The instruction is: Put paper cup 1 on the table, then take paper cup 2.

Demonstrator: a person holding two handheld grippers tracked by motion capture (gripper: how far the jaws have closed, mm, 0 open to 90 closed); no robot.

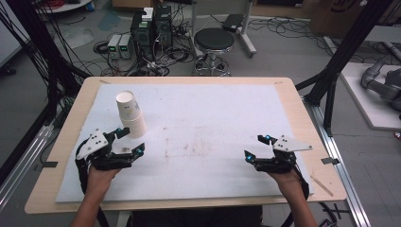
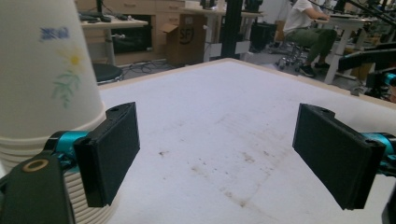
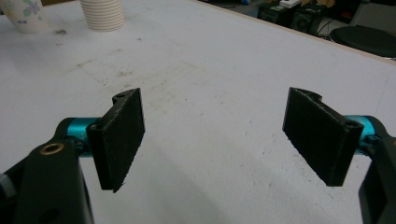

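Note:
A stack of upside-down white paper cups [image 1: 128,112] stands on the white mat [image 1: 203,118] at the left. My left gripper [image 1: 132,141] is just in front of the stack, open, with nothing between its pads. In the left gripper view the flower-printed stack [image 2: 44,70] rises right behind the left pad [image 2: 112,154], and I cannot tell whether they touch. My right gripper [image 1: 256,147] rests open over the mat near the front right. In the right gripper view its pads [image 3: 120,137] stand wide apart over bare mat, and the stack's ribbed rims [image 3: 102,14] show far off.
The mat lies on a wooden table [image 1: 302,123] and has faint stains in its middle [image 1: 189,146]. A flower-printed cup [image 3: 24,14] shows at the top left of the right gripper view. A black stool [image 1: 213,42] and electronics boxes [image 1: 151,28] stand on the floor behind.

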